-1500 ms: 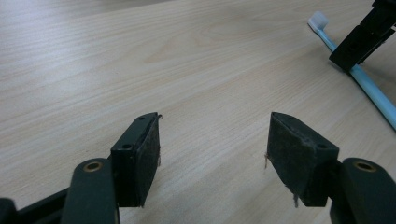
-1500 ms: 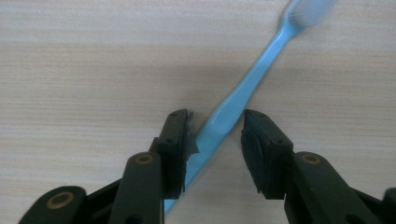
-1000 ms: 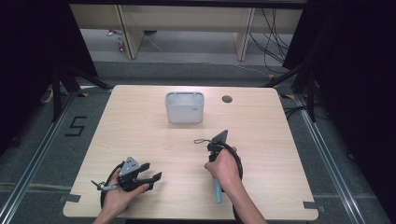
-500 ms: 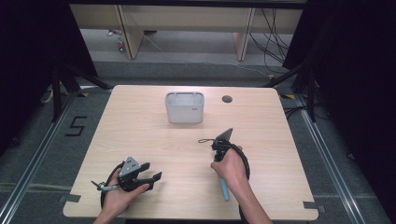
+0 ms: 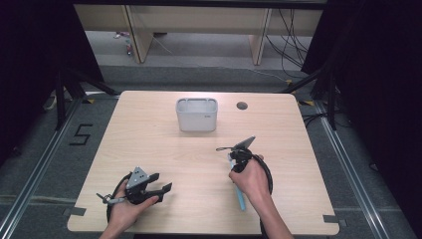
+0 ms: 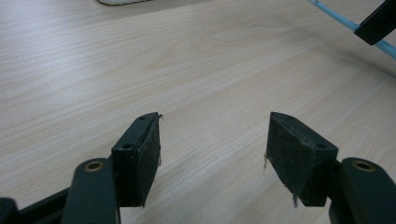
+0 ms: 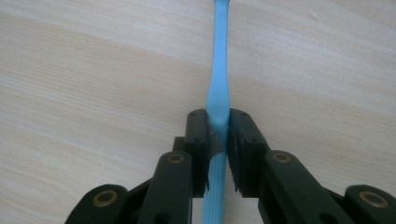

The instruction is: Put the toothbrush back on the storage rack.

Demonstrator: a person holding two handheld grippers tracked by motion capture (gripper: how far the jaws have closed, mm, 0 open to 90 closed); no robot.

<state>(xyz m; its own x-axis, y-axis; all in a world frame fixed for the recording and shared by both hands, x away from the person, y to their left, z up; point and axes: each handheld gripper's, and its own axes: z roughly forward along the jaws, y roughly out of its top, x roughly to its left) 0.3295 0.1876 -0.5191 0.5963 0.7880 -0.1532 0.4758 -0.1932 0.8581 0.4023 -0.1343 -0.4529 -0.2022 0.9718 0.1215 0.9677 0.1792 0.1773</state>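
Note:
A slim light blue plastic stick with a ribbed lower end runs straight between the pads of my right gripper, which is shut on it. In the high view the right gripper is right of the table's middle, and the blue stick slants from under the hand toward the front edge. My left gripper rests near the front left corner, and its jaws stand wide apart over bare wood. The left gripper view also catches the blue stick at the top right.
A grey open-topped container stands at the back middle of the wooden table. A round cable hole lies to its right. Dark floor and metal rails surround the table.
My right hand has shifted a little to the right and risen slightly, carrying the blue stick with it. The left hand has stayed put.

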